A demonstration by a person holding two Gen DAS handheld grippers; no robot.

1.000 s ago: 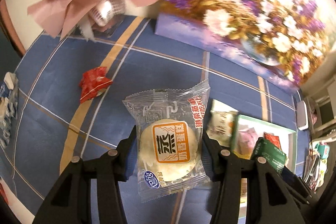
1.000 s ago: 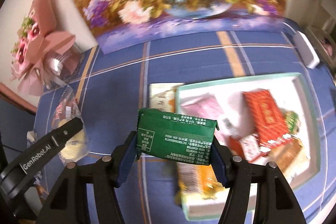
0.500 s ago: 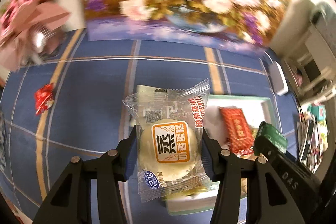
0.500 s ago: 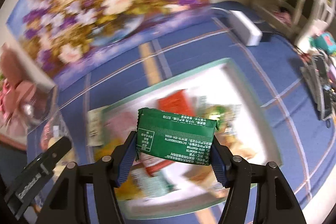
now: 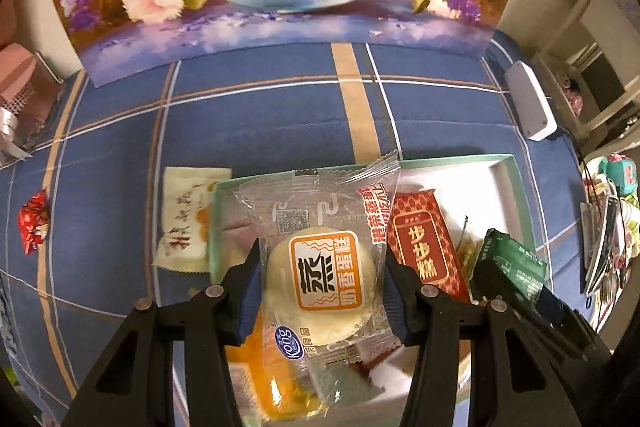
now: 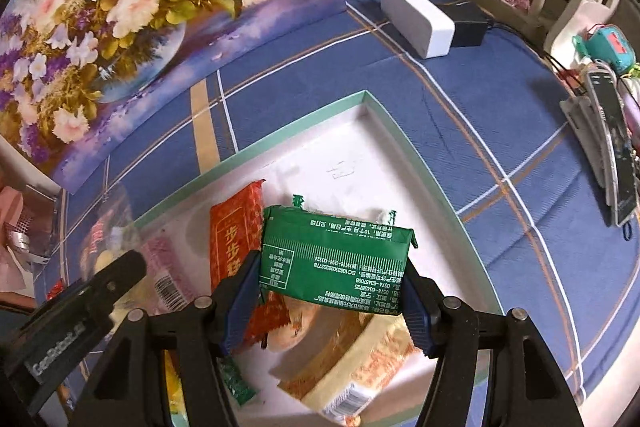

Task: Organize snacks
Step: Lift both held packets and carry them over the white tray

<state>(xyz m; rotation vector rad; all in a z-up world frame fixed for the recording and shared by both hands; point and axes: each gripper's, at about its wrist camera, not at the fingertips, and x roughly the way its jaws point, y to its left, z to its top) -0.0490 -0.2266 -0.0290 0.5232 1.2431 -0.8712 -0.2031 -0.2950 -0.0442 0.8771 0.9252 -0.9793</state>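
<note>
Left view: the left gripper (image 5: 322, 291) has its jaws clamped on a clear-wrapped cake (image 5: 320, 267) over the tray (image 5: 516, 187); red packet (image 5: 424, 247) at three o'clock. Right view: the right gripper (image 6: 332, 291) grips a green packet (image 6: 334, 259) above the tray's centre.

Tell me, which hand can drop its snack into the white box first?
Probably the right. Its fingers hold the green packet over the bare white floor of the box. The left gripper holds the cake packet above snacks already piled there.
</note>
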